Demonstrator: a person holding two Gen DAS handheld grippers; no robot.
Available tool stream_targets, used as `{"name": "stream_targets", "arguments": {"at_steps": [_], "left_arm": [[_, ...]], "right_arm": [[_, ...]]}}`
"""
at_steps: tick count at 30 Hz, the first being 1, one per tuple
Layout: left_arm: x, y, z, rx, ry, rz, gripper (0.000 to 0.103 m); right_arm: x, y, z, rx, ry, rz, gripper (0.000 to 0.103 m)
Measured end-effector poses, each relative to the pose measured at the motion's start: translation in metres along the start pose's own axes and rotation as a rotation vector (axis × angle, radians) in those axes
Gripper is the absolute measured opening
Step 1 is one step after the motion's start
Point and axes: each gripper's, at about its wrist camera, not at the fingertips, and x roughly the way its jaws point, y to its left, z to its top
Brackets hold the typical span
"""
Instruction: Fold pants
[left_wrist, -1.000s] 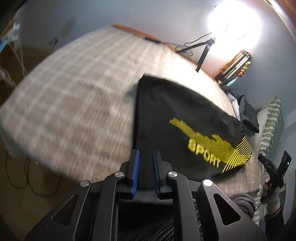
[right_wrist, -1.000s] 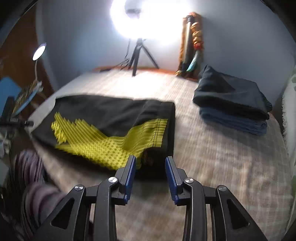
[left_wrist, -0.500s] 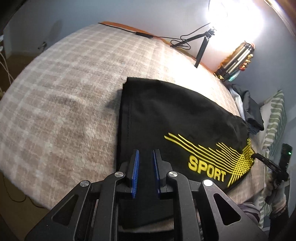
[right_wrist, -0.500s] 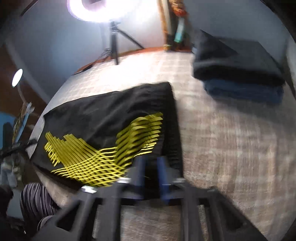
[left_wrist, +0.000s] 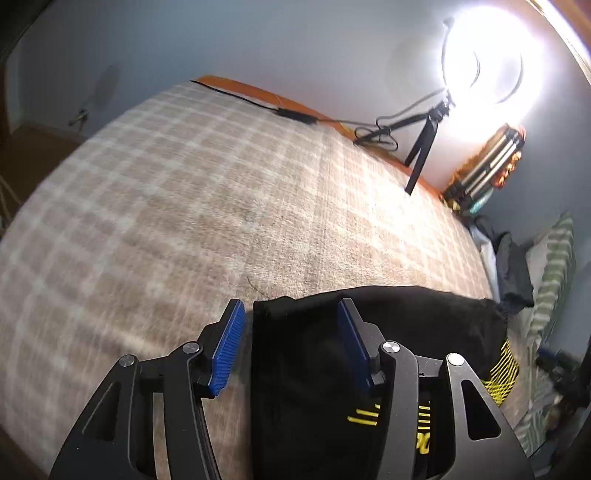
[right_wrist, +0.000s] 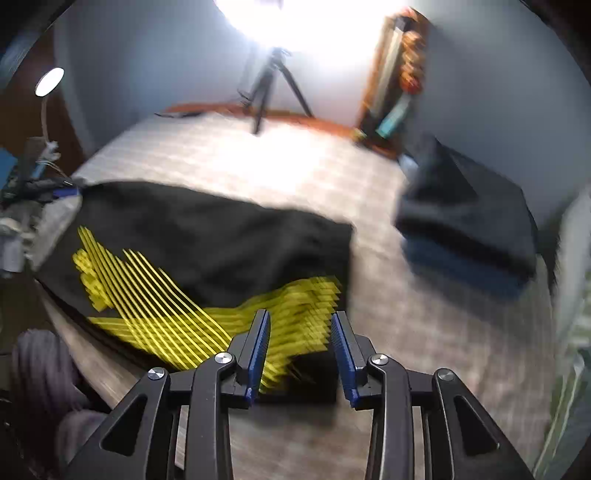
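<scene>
The black pants (right_wrist: 207, 236) with a yellow striped print lie folded on the plaid bed cover. In the right wrist view my right gripper (right_wrist: 300, 350) is open, its blue pads just above the pants' near right corner. In the left wrist view the pants (left_wrist: 406, 325) fill the lower right. My left gripper (left_wrist: 291, 347) is open, its jaws straddling the pants' left edge; the left pad is over the bed cover, the right pad over the fabric. Neither gripper holds anything.
A stack of folded dark and blue clothes (right_wrist: 469, 221) sits on the bed's right side. A ring light on a tripod (left_wrist: 424, 147) stands at the far edge. A striped pillow (left_wrist: 554, 266) lies at the right. A desk lamp (right_wrist: 48, 85) stands left.
Both grippers were shut half a second ago and are open now. The left gripper has let go of the pants edge, and both views have shifted over the folded pants.
</scene>
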Motion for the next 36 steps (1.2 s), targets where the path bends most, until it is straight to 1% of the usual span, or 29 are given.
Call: {"name": "stream_targets", "arguments": {"at_steps": [2, 3, 4, 7, 9, 10, 13, 15, 17, 19, 20, 21, 22, 23, 24, 25, 26, 27, 28, 29, 30, 32, 34, 35, 36], "left_arm": [[0.004, 0.002, -0.001, 0.008, -0.003, -0.021, 0.027], [0.005, 0.003, -0.003, 0.015, -0.006, -0.031, 0.011], [0.004, 0.003, -0.004, 0.025, -0.011, -0.036, 0.008], [0.003, 0.003, -0.012, 0.069, 0.000, -0.058, 0.005], [0.002, 0.003, -0.017, 0.096, 0.012, -0.062, 0.005], [0.001, 0.003, -0.019, 0.102, 0.016, -0.066, 0.004], [-0.004, 0.004, -0.026, 0.119, 0.025, -0.078, 0.003], [-0.005, 0.001, -0.032, 0.142, 0.037, -0.087, 0.003], [-0.003, -0.002, -0.037, 0.165, 0.056, -0.084, 0.003], [-0.004, -0.003, -0.039, 0.167, 0.065, -0.102, 0.003], [-0.007, -0.002, -0.039, 0.160, 0.059, -0.109, 0.003], [-0.011, 0.000, -0.036, 0.148, 0.048, -0.119, 0.003], [-0.016, 0.002, -0.033, 0.136, 0.036, -0.126, 0.003], [-0.020, 0.005, -0.029, 0.123, 0.021, -0.131, 0.003], [-0.026, 0.008, -0.024, 0.111, 0.006, -0.135, 0.003], [-0.030, 0.011, -0.020, 0.103, -0.005, -0.138, 0.003], [-0.034, 0.015, -0.013, 0.093, -0.021, -0.138, 0.003], [-0.036, 0.018, -0.010, 0.090, -0.030, -0.137, 0.003], [-0.037, 0.020, -0.005, 0.087, -0.037, -0.134, 0.003], [-0.038, 0.022, 0.000, 0.081, -0.046, -0.127, 0.003], [-0.038, 0.024, 0.004, 0.074, -0.054, -0.127, 0.003], [-0.037, 0.024, 0.011, 0.069, -0.064, -0.134, 0.003], [-0.031, 0.018, 0.017, 0.089, -0.071, -0.135, 0.004], [-0.028, 0.018, 0.018, 0.095, -0.064, -0.139, 0.004], [-0.020, 0.015, 0.021, 0.101, -0.042, -0.149, 0.004]], "right_arm": [[0.001, 0.013, 0.019, -0.028, -0.019, 0.032, 0.037], [0.003, 0.019, 0.027, -0.040, -0.025, 0.045, 0.037], [0.007, 0.027, 0.040, -0.053, -0.033, 0.066, 0.037], [0.019, 0.052, 0.068, -0.084, -0.049, 0.127, 0.037], [0.033, 0.076, 0.094, -0.125, -0.056, 0.192, 0.037], [0.038, 0.086, 0.100, -0.140, -0.055, 0.214, 0.037], [0.068, 0.122, 0.126, -0.197, -0.043, 0.285, 0.037], [0.095, 0.148, 0.144, -0.207, -0.013, 0.356, 0.037], [0.118, 0.171, 0.155, -0.219, 0.018, 0.414, 0.037], [0.137, 0.192, 0.163, -0.235, 0.035, 0.433, 0.037], [0.150, 0.206, 0.167, -0.262, 0.054, 0.459, 0.042], [0.160, 0.216, 0.168, -0.280, 0.072, 0.476, 0.051], [0.170, 0.226, 0.169, -0.293, 0.093, 0.492, 0.055], [0.178, 0.233, 0.172, -0.298, 0.102, 0.501, 0.057], [0.183, 0.237, 0.171, -0.302, 0.111, 0.517, 0.056], [0.188, 0.241, 0.170, -0.307, 0.121, 0.532, 0.052], [0.190, 0.245, 0.167, -0.317, 0.126, 0.550, 0.031], [0.190, 0.247, 0.165, -0.327, 0.129, 0.559, 0.016], [0.188, 0.249, 0.162, -0.339, 0.123, 0.562, 0.013], [0.183, 0.252, 0.158, -0.357, 0.105, 0.563, 0.003], [0.177, 0.255, 0.153, -0.379, 0.094, 0.566, 0.000], [0.167, 0.260, 0.145, -0.417, 0.073, 0.560, 0.000], [0.156, 0.265, 0.135, -0.449, 0.069, 0.563, 0.000], [0.153, 0.268, 0.130, -0.467, 0.076, 0.566, 0.000], [0.152, 0.269, 0.128, -0.480, 0.073, 0.552, 0.000]]}}
